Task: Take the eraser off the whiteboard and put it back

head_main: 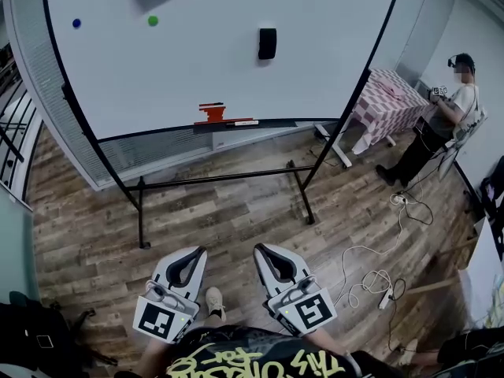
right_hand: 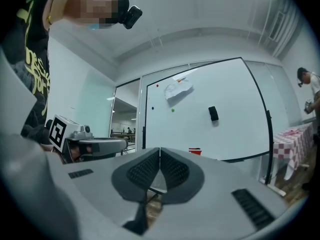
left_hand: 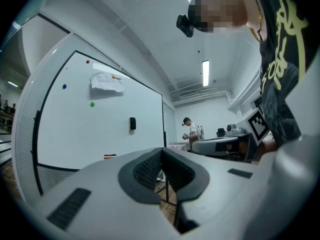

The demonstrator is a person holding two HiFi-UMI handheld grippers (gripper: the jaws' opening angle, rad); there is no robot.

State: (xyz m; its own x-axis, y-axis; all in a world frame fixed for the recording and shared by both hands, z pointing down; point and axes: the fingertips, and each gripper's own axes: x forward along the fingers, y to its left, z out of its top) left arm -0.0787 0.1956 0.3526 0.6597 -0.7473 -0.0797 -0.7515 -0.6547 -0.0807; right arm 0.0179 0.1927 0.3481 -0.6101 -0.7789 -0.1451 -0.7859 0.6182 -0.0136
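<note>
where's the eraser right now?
Head view: the black eraser is stuck on the whiteboard, right of centre, above and right of the red object on the tray ledge and lower right of the green magnet.

Left gripper [head_main: 197, 251] closed, right gripper [head_main: 261, 248] closed, empty

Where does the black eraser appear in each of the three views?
Head view: eraser on the whiteboard, upper middle.
Left gripper view: eraser left of centre.
Right gripper view: eraser right of centre.
Shared landmark: the green magnet, left of the eraser in every view.
</note>
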